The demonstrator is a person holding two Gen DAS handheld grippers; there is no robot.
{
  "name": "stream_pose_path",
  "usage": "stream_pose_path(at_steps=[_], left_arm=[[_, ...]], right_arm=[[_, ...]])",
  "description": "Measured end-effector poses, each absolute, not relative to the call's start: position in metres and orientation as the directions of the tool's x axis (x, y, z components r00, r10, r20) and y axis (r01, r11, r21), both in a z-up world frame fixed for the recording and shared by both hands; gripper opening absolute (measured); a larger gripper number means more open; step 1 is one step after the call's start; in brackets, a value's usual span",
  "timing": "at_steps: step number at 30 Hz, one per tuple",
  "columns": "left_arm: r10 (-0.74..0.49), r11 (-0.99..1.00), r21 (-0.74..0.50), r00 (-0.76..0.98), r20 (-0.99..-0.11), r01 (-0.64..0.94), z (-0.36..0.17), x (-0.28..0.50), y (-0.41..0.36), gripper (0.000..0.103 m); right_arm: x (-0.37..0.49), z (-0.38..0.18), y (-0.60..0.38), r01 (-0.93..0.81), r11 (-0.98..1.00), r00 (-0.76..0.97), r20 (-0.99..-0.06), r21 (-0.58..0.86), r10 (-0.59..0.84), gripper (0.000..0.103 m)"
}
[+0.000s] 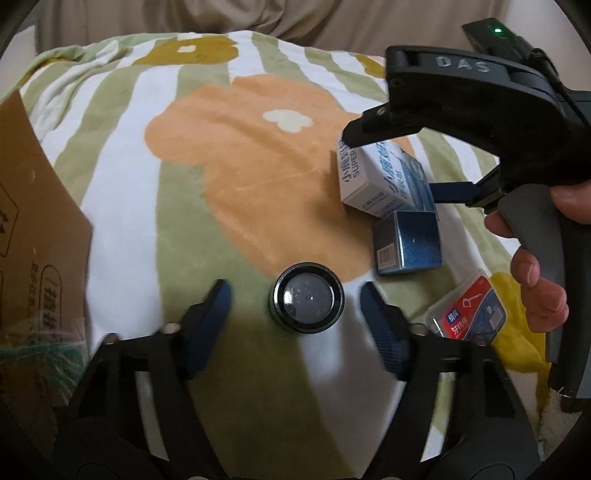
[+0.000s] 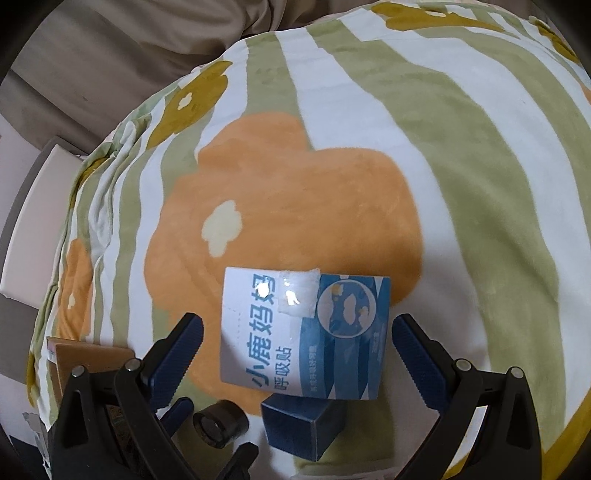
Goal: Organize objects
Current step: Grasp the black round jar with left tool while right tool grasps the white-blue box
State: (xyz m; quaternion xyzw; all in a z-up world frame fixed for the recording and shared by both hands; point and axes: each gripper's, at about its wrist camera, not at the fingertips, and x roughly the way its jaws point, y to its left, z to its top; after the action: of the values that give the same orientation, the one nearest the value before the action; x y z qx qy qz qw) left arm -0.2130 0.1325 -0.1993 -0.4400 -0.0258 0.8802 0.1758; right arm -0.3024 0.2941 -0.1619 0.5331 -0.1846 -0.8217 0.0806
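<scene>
Left gripper point(image 1: 295, 314): jaws wide, holding nothing, one blue pad on each side of a small round black jar point(image 1: 306, 303) with a clear lid, which stands upright on the blanket point(image 1: 122, 184); pads look apart from the jar, slight motion blur so contact can't be ruled out. Just right of the left gripper's right pad: flat clear plastic case point(image 1: 470, 311) with a red-and-blue label, lying flat. Beyond the jar, to the right: small dark blue box point(image 1: 408, 243), and touching its far side a white-and-blue carton point(image 1: 384, 177) with Chinese print. Right gripper point(image 2: 297, 349): jaws wide, straddling the carton point(image 2: 306, 336), pads apart from its sides, nothing gripped. In the right wrist view the carton's top face shows a clear tape patch and a round blue graphic; the dark blue box point(image 2: 299, 428) sits nearer the camera than the carton, its far part hidden under the carton's edge, and the jar point(image 2: 219, 424) is left of it, between the left gripper's pads point(image 2: 177, 410). In the left wrist view the right gripper's black body point(image 1: 461, 110) hangs over the carton, with a hand point(image 1: 535, 273) on its grey grip and a green LED lit on top. Left edge: brown cardboard box flap point(image 1: 37, 229) with printed marks, resting on the blanket. Everything sits on a plush blanket, green and white stripes with orange and mustard flower shapes. Far side: beige fabric point(image 1: 184, 18) beyond the blanket's edge.
</scene>
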Motion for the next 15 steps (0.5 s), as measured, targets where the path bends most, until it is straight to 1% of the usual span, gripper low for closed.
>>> stream_pose_path(at_steps=[1,2,4,5,6,9,15], left_arm=[[0.335,-0.935,-0.200,-0.548,-0.766,-0.293,-0.200,-0.213,0.133,0.051],[0.332,-0.936,-0.193,-0.548,-0.768,-0.296,-0.202,-0.213,0.134,0.048],[0.321,-0.938,-0.179,-0.551,-0.771,-0.297,-0.204,-0.213,0.136,0.037],[0.327,-0.936,-0.182,-0.550,-0.769,-0.301,-0.204,-0.213,0.136,0.035],[0.330,-0.934,-0.183,-0.549,-0.768,-0.306,-0.204,-0.213,0.136,0.035],[0.326,-0.935,-0.176,-0.548,-0.771,-0.309,-0.204,-0.212,0.137,0.034],[0.323,-0.935,-0.175,-0.539,-0.778,-0.307,-0.201,-0.209,0.136,0.034]], right_arm=[[-0.303,-0.163,0.294,-0.065,-0.920,-0.414,-0.849,0.387,-0.328,0.102],[-0.303,-0.164,0.294,-0.066,-0.920,-0.412,-0.850,0.386,-0.327,0.102],[-0.303,-0.167,0.293,-0.066,-0.925,-0.410,-0.855,0.375,-0.317,0.101],[-0.303,-0.168,0.292,-0.064,-0.926,-0.407,-0.857,0.372,-0.316,0.099],[-0.303,-0.169,0.291,-0.061,-0.925,-0.403,-0.857,0.374,-0.320,0.094],[-0.303,-0.174,0.292,-0.067,-0.918,-0.386,-0.859,0.390,-0.337,0.088],[-0.300,-0.169,0.295,-0.069,-0.916,-0.397,-0.853,0.394,-0.337,0.087]])
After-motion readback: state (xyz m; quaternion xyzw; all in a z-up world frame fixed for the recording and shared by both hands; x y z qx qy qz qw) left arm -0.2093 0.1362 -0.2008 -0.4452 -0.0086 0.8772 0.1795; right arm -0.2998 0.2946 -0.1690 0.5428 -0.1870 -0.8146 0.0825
